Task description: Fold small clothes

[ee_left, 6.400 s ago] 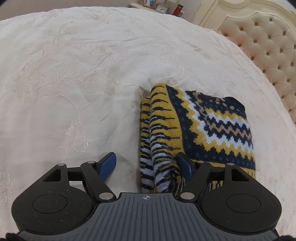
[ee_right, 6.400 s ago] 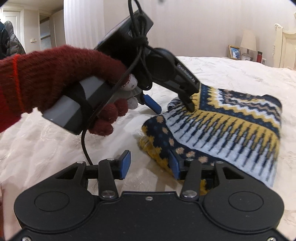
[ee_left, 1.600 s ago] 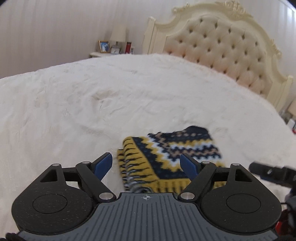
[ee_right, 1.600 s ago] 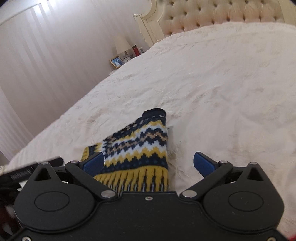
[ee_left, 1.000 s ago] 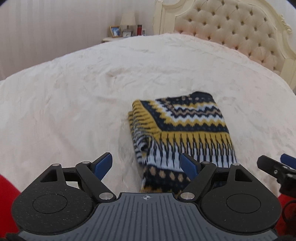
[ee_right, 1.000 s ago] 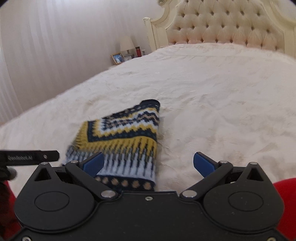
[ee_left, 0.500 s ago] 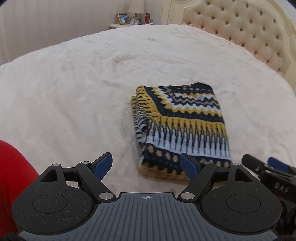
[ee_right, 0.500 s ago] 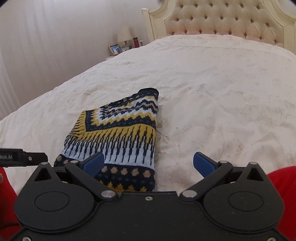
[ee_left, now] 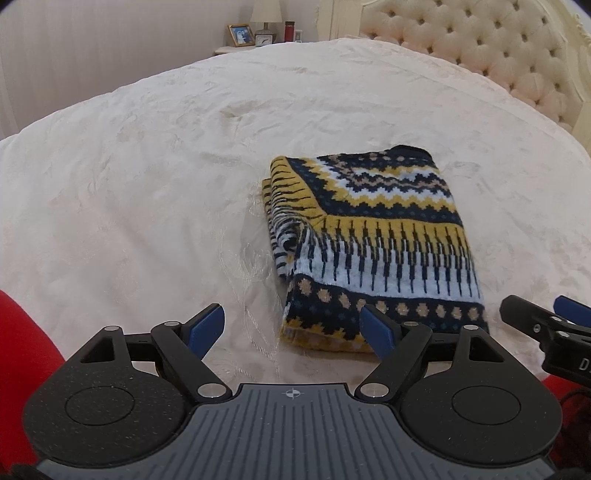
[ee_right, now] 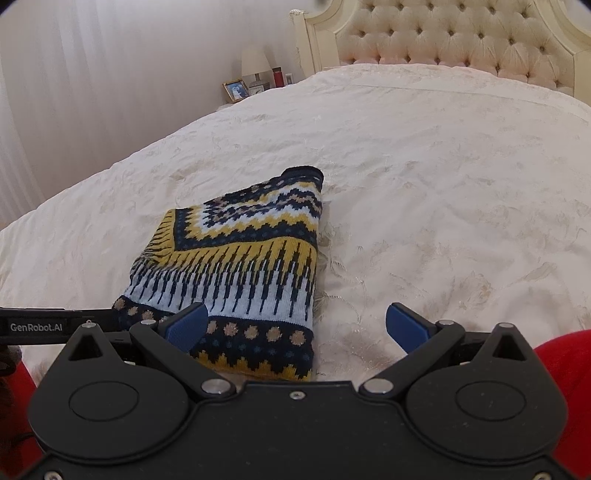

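Sweater, knit, navy/yellow/white/tan zigzag pattern: folded into a compact rectangle, lying flat on the bed, nothing touching it. In my left wrist view it sits centre-right; in my right wrist view, centre-left.

Left gripper: blue pads spread wide, nothing between them, held above the bedspread just short of the sweater's near left corner. Right-side pad overlaps the sweater's near edge in frame; can't tell if it touches.

Right gripper: pads likewise spread wide, empty, hovering by the sweater's near right corner. Its tip also shows at the right edge of my left view.

Bedspread: cream, embroidered, lightly creased.

Headboard: tufted, cream frame, at far end.

Nightstand items: lamp, photo frame, clock, red container, beside the headboard.

Red clothing of the person at lower frame corners, both views.
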Tool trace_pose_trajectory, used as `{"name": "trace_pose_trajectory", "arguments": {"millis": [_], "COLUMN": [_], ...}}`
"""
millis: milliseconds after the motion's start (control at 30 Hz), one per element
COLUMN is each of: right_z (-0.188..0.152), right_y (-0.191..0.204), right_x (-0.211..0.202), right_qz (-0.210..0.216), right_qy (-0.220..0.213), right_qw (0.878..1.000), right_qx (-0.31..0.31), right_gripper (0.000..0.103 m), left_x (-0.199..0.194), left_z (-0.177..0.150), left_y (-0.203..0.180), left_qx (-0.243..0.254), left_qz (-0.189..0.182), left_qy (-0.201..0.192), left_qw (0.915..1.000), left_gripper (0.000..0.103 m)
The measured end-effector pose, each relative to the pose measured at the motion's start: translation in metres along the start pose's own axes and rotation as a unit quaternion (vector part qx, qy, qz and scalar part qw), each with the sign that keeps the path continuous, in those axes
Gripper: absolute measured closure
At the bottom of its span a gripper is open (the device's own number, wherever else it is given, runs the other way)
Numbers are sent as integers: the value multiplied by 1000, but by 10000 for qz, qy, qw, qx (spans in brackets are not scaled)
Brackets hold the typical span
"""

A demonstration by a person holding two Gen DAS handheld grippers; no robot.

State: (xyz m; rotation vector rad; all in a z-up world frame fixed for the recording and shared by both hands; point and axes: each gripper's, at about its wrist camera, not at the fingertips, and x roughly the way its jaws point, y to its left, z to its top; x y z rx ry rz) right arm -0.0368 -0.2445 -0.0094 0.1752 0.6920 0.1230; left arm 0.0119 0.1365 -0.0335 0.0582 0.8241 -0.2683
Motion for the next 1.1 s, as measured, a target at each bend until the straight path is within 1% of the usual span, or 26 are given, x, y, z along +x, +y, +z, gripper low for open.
{"name": "trace_pose_trajectory", "arguments": {"millis": [400, 1100], "right_z": [-1, -2], "right_y": [3, 4], "right_x": [5, 6], "right_qz": [-29, -25], "right_qy": [106, 144], "right_qw": [9999, 9999], "right_qx": [-39, -41], "right_gripper": [1, 1], "left_x": [11, 12], "left_z": [-3, -4], "left_y": [-1, -3], "left_qx": [40, 113], "left_qz": [44, 39], "left_qy": [125, 110], "left_qw": [9999, 9999], "left_gripper": [23, 24]}}
